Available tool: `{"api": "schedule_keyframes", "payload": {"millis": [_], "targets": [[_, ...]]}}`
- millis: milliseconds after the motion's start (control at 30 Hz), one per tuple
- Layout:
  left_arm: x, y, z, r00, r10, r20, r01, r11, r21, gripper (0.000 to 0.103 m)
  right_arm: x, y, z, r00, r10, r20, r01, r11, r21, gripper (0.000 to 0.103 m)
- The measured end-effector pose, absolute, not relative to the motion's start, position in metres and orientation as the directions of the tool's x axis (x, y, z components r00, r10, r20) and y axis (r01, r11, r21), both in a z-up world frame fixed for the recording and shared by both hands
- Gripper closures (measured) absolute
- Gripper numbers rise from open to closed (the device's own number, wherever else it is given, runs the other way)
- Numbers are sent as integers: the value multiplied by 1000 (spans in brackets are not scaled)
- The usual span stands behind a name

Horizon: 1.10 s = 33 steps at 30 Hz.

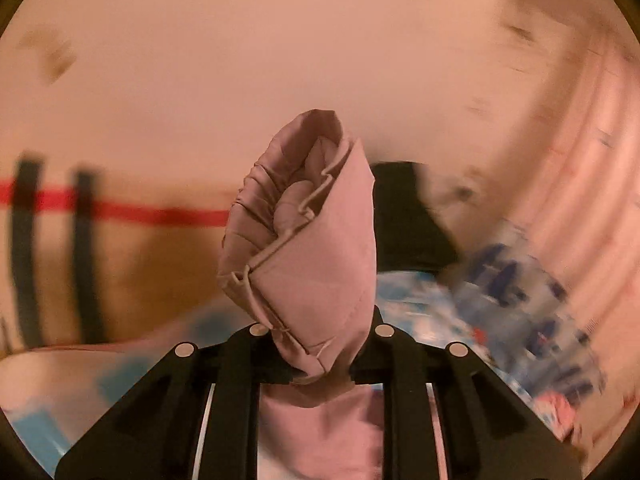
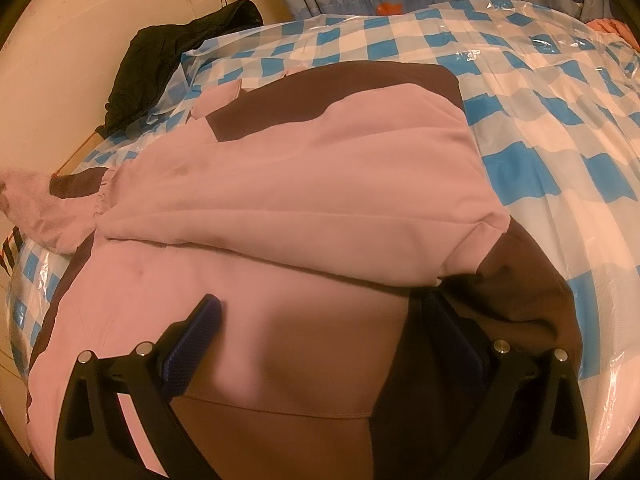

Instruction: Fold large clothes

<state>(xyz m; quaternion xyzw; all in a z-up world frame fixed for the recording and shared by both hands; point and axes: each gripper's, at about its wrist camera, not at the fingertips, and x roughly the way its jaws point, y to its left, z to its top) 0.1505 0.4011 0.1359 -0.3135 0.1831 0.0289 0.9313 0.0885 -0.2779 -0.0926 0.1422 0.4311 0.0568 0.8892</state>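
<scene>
**Left grips cuff; right open over jacket**

Left gripper [image 1: 320, 360] is clamped on the pink cuff [image 1: 304, 232], lifted off the bed [image 2: 560, 128]. Right gripper [image 2: 320, 320] stands open over the jacket [image 2: 304, 168], which lies flat, its long axis crosswise, with the fold directly ahead of it.

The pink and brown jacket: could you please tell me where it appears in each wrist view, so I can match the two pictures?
Left wrist view: a bunched pink cuff of the jacket stands at centre, pinched in the shut left gripper.
Right wrist view: the jacket lies spread across the middle, with the open right gripper over its lower part.
Shared landmark: the blue and white checked cover.
</scene>
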Motion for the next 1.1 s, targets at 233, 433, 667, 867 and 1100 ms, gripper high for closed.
{"api": "schedule_keyframes", "payload": {"millis": [233, 433, 667, 867, 1100], "targets": [[162, 184, 215, 891, -372, -261, 227, 862, -453, 88, 81, -295, -73, 690, 326, -647, 19, 885, 466, 6], [168, -13, 154, 723, -576, -382, 452, 812, -370, 89, 86, -340, -68, 723, 533, -439, 39, 603, 797, 6], [185, -167, 9, 553, -563, -614, 520, 809, -274, 88, 83, -383, -80, 783, 525, -334, 92, 434, 896, 6], [191, -227, -69, 350, -481, -803, 601, 773, -201, 44, 86, -393, -89, 781, 553, -290, 98, 350, 932, 6], [152, -239, 5, 398, -492, -774, 729, 682, -58, 23, 81, -408, -93, 795, 573, -201, 84, 225, 971, 6]]}}
